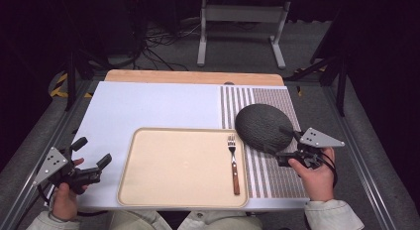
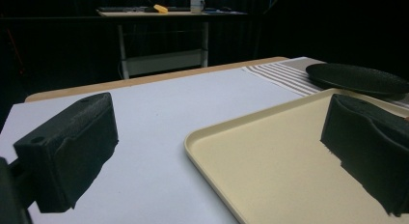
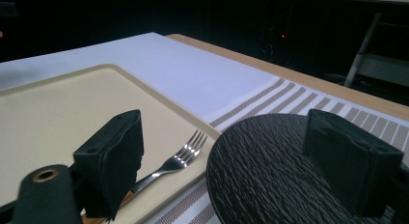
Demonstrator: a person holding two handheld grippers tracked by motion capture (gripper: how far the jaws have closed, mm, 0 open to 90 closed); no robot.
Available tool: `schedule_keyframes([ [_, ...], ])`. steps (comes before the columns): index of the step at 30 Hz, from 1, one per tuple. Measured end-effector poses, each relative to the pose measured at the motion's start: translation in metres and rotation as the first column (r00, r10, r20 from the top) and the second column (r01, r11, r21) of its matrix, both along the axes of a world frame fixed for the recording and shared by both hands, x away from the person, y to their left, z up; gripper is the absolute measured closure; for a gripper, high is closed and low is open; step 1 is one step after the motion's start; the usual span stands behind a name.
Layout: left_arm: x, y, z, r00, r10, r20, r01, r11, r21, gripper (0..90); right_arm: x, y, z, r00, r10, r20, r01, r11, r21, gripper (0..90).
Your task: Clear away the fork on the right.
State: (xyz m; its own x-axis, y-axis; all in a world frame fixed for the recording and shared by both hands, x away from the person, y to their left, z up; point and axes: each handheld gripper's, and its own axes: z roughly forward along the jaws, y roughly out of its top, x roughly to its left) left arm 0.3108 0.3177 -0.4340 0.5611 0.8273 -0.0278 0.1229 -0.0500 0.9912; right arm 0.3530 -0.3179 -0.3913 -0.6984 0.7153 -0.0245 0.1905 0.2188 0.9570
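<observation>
Right gripper [image 1: 280, 146] spread wide at near edge of dark plate [image 1: 262, 127], not clamping it. Left gripper [image 1: 92, 152] gaped wide, empty, left of tray [image 1: 148, 190]. Fork [image 1: 234, 163] lay on tray's right side.

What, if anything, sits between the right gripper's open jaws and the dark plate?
Nothing visible. The right gripper is at the near right rim of the dark plate, jaws open with the rim between them. The fork lies to the left on the tray, out of the path.

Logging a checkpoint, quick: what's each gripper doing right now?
Left gripper: open, holding nothing, at the left edge of the tray.
Right gripper: open, holding nothing, jaws over the near edge of the black plate.
</observation>
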Motion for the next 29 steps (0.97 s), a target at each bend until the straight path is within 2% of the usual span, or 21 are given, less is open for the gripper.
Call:
schedule_keyframes([
  [6, 0.0, 0.001, 0.001, 1.0, -0.002, 0.002, 0.002, 1.0, -0.003, 0.1, -0.005, -0.01, -0.014, 0.9996, -0.028, -0.006, 0.028, 0.9994, 0.018, 15.3],
  [12, 0.0, 0.001, 0.001, 1.0, 0.0, 0.003, 0.0, 1.0, -0.004, 0.0, -0.01, -0.016, -0.034, 0.998, -0.045, -0.045, 0.046, 0.9987, 0.023, 15.0],
  [19, 0.001, 0.002, 0.0, 1.0, 0.001, -0.003, -0.001, 0.9999, -0.01, 0.0, -0.013, -0.021, -0.048, 0.9952, -0.079, -0.058, 0.08, 0.9965, 0.024, 14.5],
  [20, 0.001, 0.002, 0.0, 1.0, 0.0, -0.003, 0.0, 0.9999, -0.012, 0.1, -0.013, -0.021, -0.052, 0.9944, -0.075, -0.075, 0.076, 0.9969, 0.02, 14.6],
  [23, 0.001, 0.003, 0.0, 1.0, -0.006, -0.002, 0.006, 0.9997, -0.022, 0.0, -0.014, -0.021, -0.051, 0.9951, -0.07, -0.07, 0.072, 0.9972, 0.022, 14.5],
  [29, 0.001, 0.003, 0.0, 1.0, -0.004, -0.002, 0.004, 0.9998, -0.018, 0.0, -0.013, -0.021, -0.05, 0.9965, -0.059, -0.06, 0.06, 0.998, 0.022, 13.6],
])
